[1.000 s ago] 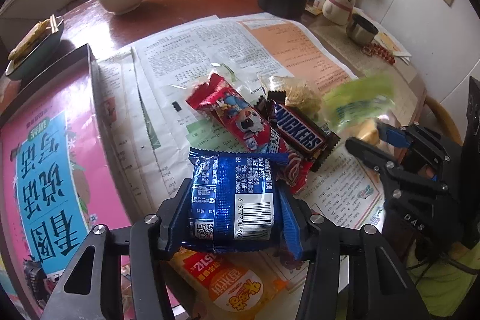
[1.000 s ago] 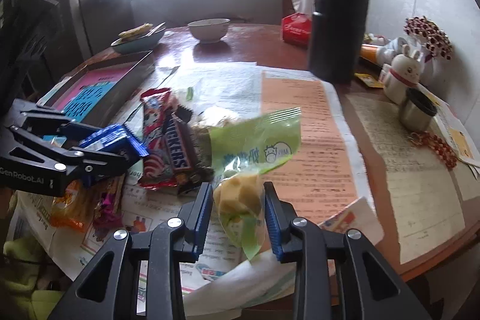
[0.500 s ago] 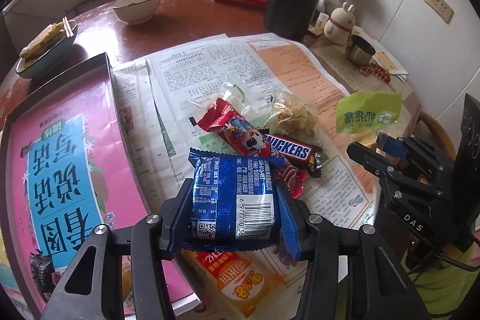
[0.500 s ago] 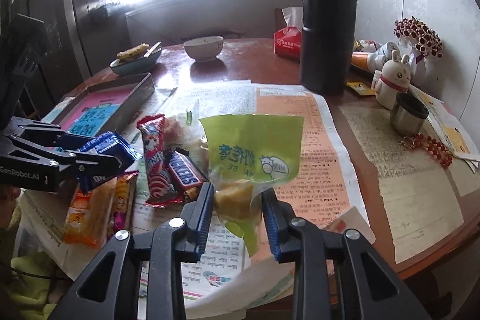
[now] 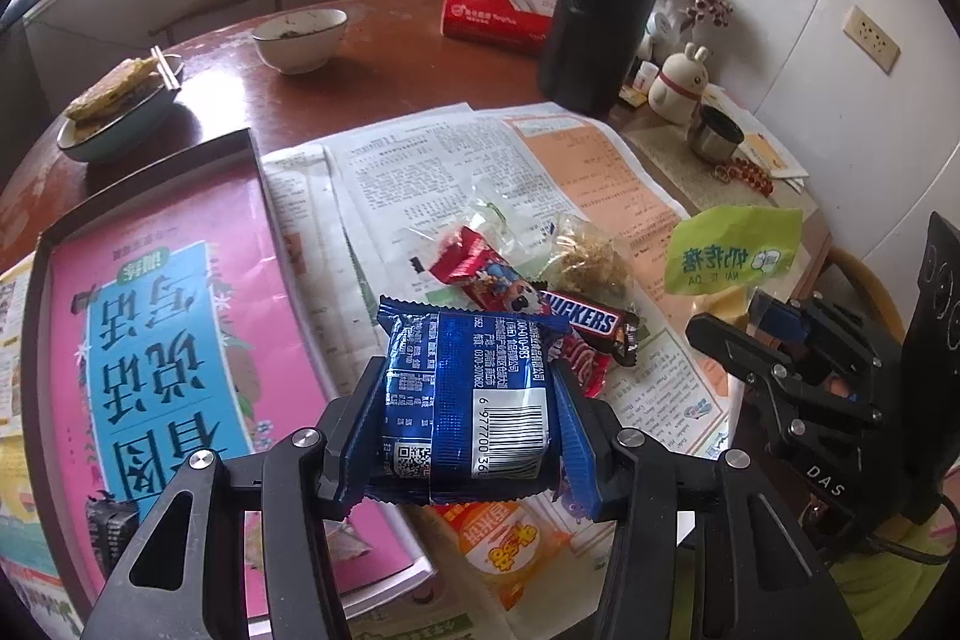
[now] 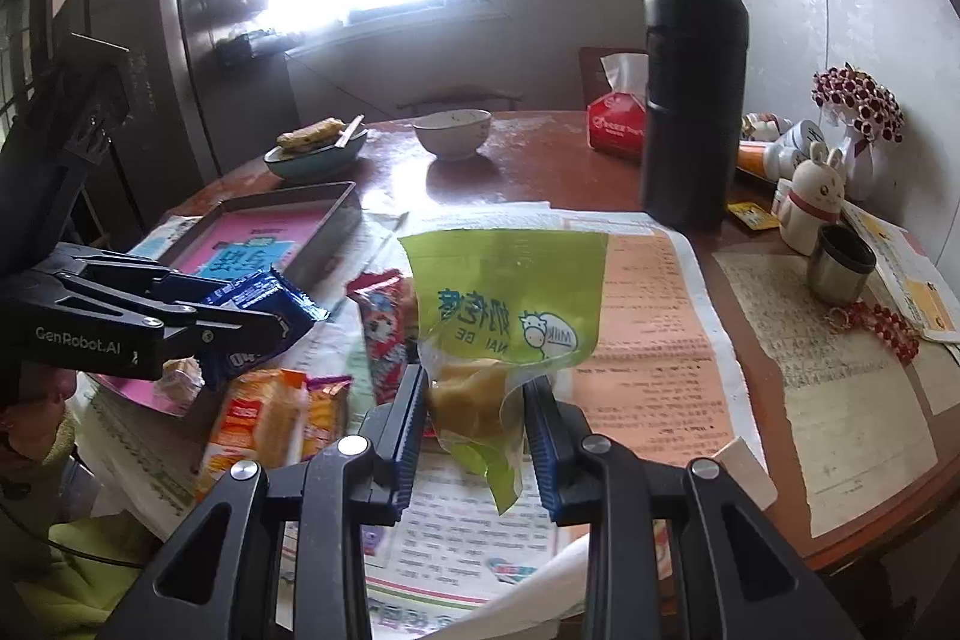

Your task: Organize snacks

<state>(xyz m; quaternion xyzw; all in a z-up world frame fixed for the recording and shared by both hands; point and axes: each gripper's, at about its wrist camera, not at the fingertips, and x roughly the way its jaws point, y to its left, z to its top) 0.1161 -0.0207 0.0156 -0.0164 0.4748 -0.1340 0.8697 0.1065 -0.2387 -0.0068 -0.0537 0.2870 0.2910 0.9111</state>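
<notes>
Both jaw pairs clamped on packets, each lifted clear of the newspaper. Tray (image 5: 150, 196) with the pink printed liner to the left, nearer the left gripper (image 5: 465, 421); probably the place to drop. Blue packet (image 5: 465, 388) pinched across its width, long axis running straight ahead along the fingers, barcode face up. Right gripper (image 6: 477, 424) squeezing the lower part of the green pouch (image 6: 510, 298), long axis upright, printed top flared above the fingers. Loose pile between: red wrapper (image 5: 492, 277), Snickers bar (image 5: 585, 322), orange packet (image 5: 510, 544), all flat.
</notes>
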